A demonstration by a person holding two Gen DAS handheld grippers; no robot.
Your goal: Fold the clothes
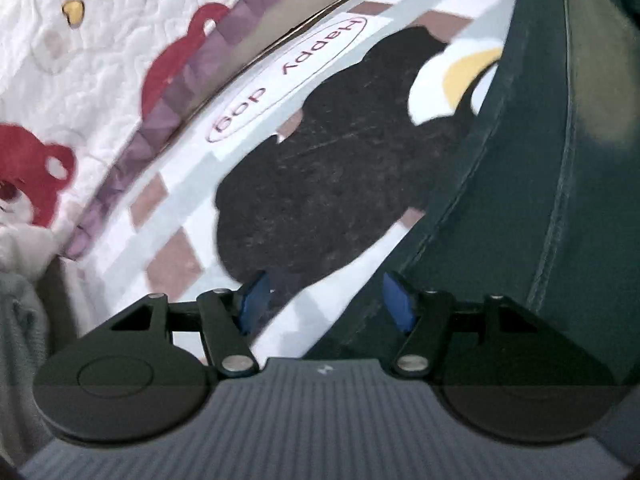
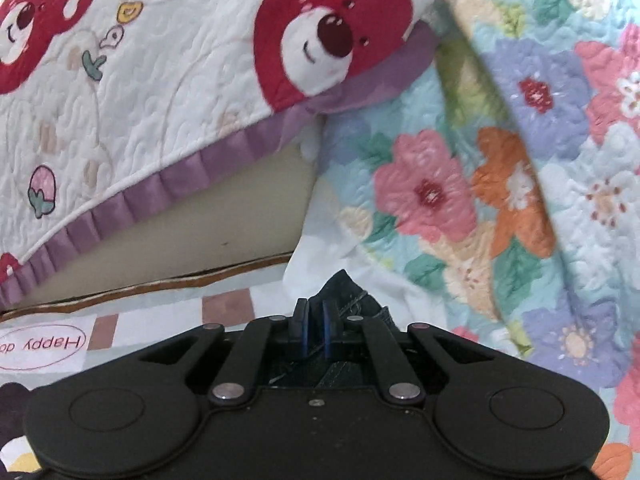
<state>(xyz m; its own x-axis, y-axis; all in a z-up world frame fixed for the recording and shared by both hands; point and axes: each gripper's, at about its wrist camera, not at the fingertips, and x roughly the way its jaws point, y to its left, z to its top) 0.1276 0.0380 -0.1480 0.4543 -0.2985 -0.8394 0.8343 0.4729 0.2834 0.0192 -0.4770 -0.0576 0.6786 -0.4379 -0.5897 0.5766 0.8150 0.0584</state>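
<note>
Jeans (image 2: 352,308), dark denim, are sitting pinched between the nearly closed right tongs (image 2: 314,326), low over the checked sheet (image 2: 228,306). Left tongs (image 1: 324,300) are hanging wide apart with nothing in them, the same denim (image 1: 540,200) lying just beside their right finger. Beyond, an oval label (image 1: 288,80) is reading "Happy dog", then a bear-print quilt (image 2: 140,100) and a floral quilt (image 2: 500,160).

Right gripper (image 2: 315,330) fingers (image 2: 301,320) pinch dark denim (image 2: 352,300).
</note>
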